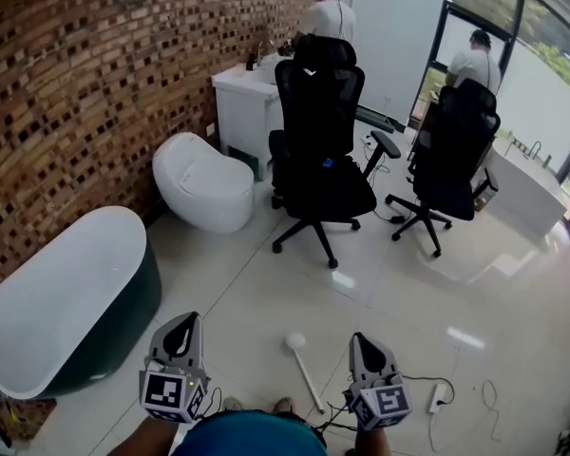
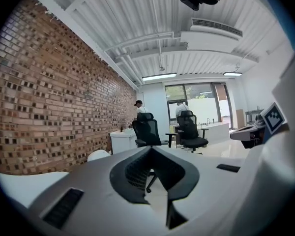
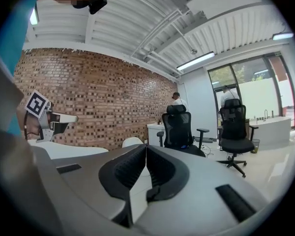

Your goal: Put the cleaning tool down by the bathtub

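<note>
The cleaning tool (image 1: 306,373), a white stick with a round white head, lies on the pale tiled floor between my two grippers, and neither touches it. The bathtub (image 1: 66,302), white inside and dark green outside, stands to the left by the brick wall. My left gripper (image 1: 182,323) hovers just right of the tub's near end, shut and empty (image 2: 150,149). My right gripper (image 1: 361,340) is held right of the tool, also shut with nothing in it (image 3: 145,146). Both point forward, nearly level.
A white toilet (image 1: 204,183) stands beyond the tub. Two black office chairs (image 1: 321,141) (image 1: 451,160) sit mid-room. Two people stand at the far counters. A white cabinet (image 1: 247,107) is against the wall. A cable and power strip (image 1: 437,397) lie on the floor at right.
</note>
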